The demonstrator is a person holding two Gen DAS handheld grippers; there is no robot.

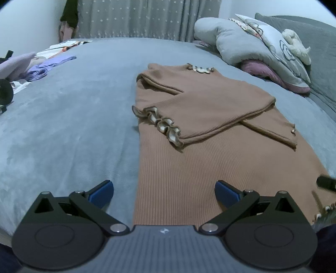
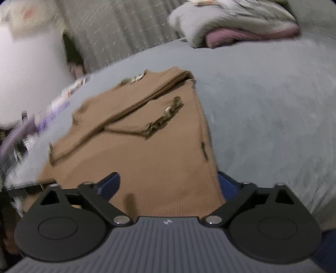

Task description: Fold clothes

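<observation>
A grey bed (image 1: 63, 126) fills both views, with a curtain (image 1: 136, 19) at the top, pillows (image 1: 252, 48) upper right, and loose clothes (image 1: 37, 69) at the left edge. A brown top (image 1: 189, 136) is laid centre, sleeves folded across. The left gripper (image 1: 163, 193) is spread wide over its hem, gripping nothing. The right gripper (image 2: 168, 184) is angled down, unclenched astride the top's right edge.

Brown ribbed top (image 1: 189, 168), grey-blue bedspread (image 1: 73, 115)

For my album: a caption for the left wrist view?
Open left gripper over a brown top, sleeves folded in, on a grey bed.
</observation>
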